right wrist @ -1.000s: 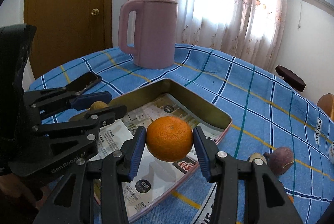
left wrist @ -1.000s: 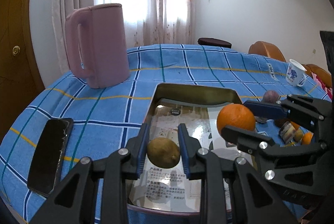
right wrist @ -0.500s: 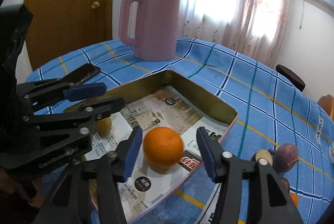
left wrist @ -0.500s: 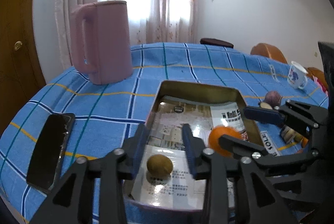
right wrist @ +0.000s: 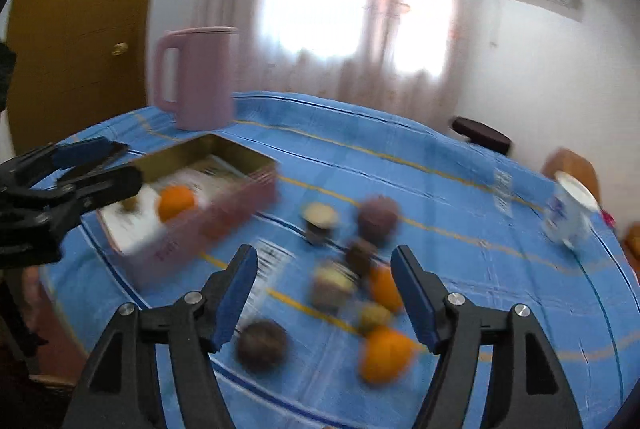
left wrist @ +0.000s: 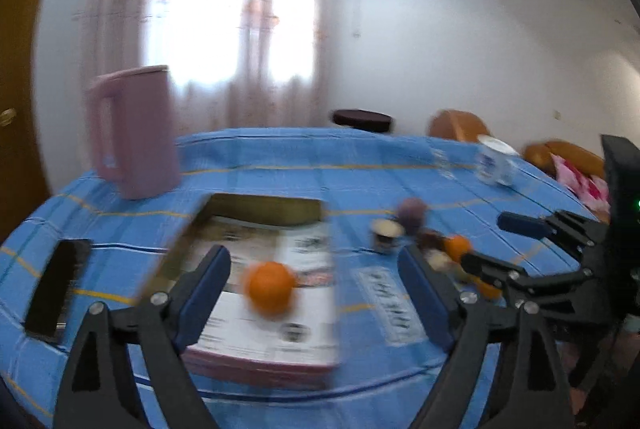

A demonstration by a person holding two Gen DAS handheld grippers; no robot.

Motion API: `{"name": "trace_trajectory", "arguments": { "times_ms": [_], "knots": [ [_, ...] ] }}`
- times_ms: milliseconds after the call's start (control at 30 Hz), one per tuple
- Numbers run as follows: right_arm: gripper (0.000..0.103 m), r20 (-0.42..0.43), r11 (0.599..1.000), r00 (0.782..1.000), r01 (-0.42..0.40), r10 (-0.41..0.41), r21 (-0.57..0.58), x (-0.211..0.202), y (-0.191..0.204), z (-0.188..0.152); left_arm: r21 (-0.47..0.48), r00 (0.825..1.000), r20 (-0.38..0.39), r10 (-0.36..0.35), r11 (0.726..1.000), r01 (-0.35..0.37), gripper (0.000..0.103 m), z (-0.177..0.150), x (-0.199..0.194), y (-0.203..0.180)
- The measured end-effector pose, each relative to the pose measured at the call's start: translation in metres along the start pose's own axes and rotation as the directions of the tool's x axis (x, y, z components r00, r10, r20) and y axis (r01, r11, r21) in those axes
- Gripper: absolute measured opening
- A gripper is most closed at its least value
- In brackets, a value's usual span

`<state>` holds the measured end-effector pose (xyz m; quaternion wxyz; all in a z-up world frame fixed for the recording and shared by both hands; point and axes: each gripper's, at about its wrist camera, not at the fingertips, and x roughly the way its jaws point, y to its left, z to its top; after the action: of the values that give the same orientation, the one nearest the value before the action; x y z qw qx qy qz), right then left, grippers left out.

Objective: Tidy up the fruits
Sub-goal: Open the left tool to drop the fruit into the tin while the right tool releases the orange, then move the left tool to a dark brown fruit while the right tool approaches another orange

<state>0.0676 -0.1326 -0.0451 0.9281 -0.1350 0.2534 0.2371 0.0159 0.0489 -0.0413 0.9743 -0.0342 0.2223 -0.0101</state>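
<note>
Right hand-held gripper point(right wrist: 324, 293) alone shows scattered fruits point(right wrist: 384, 353)

Your round orange fruit point(left wrist: 270, 287) lies on the printed paper lining the rectangular gold-walled tin tray point(right wrist: 244, 159), with a small brownish fruit point(right wrist: 129, 203) just beside it. On the blue checked cloth near the tray sit two more oranges point(right wrist: 385, 355), a purple round fruit point(right wrist: 378, 215) and a dark one point(right wrist: 262, 345), all blurred.

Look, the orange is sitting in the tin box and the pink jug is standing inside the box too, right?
Not quite. The orange is in the tin box, but the pink jug stands outside it, on the blue tablecloth behind the box. The right wrist view shows this best, with cloth visible between jug and box.
</note>
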Motion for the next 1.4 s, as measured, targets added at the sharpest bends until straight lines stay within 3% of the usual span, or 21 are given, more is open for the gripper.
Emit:
{"name": "trace_trajectory", "arguments": {
  "times_ms": [133,333,667,767,900,1033,1133,1400],
  "knots": [
    [0.071,-0.032,0.997,0.998,0.05,-0.048,0.051,0.001,-0.025,-0.02,0.055,0.996,-0.053,-0.068,0.996,0.07,0.088,-0.008,0.015,-0.037],
    [0.07,-0.069,0.994,0.997,0.038,-0.031,0.098,0.013,-0.038,-0.033,0.094,0.984,-0.135,-0.119,0.987,0.132,0.088,-0.022,0.037,-0.071],
    [0.07,-0.123,0.992,0.992,-0.004,0.02,0.124,0.023,-0.042,-0.037,0.116,0.966,-0.222,-0.132,0.98,0.161,0.081,-0.038,0.057,-0.088],
    [0.058,-0.154,0.993,0.987,-0.019,0.037,0.118,0.029,-0.041,-0.038,0.122,0.96,-0.239,-0.142,0.977,0.175,0.074,-0.041,0.061,-0.091],
    [0.047,-0.182,0.995,0.982,-0.037,0.053,0.088,0.034,-0.035,-0.039,0.113,0.941,-0.294,-0.165,0.972,0.206,0.05,-0.044,0.071,-0.092],
    [0.039,-0.176,0.995,0.982,-0.055,0.068,0.082,0.033,-0.034,-0.04,0.1,0.933,-0.31,-0.184,0.969,0.224,0.049,-0.044,0.071,-0.09],
    [0.039,-0.165,0.995,0.984,-0.055,0.068,0.083,0.03,-0.034,-0.041,0.089,0.928,-0.312,-0.203,0.966,0.241,0.043,-0.045,0.071,-0.089],
    [0.038,-0.097,0.994,0.993,-0.064,0.073,0.091,0.02,-0.036,-0.04,0.096,0.943,-0.265,-0.2,0.968,0.233,0.042,-0.045,0.063,-0.09]
  ]
}}
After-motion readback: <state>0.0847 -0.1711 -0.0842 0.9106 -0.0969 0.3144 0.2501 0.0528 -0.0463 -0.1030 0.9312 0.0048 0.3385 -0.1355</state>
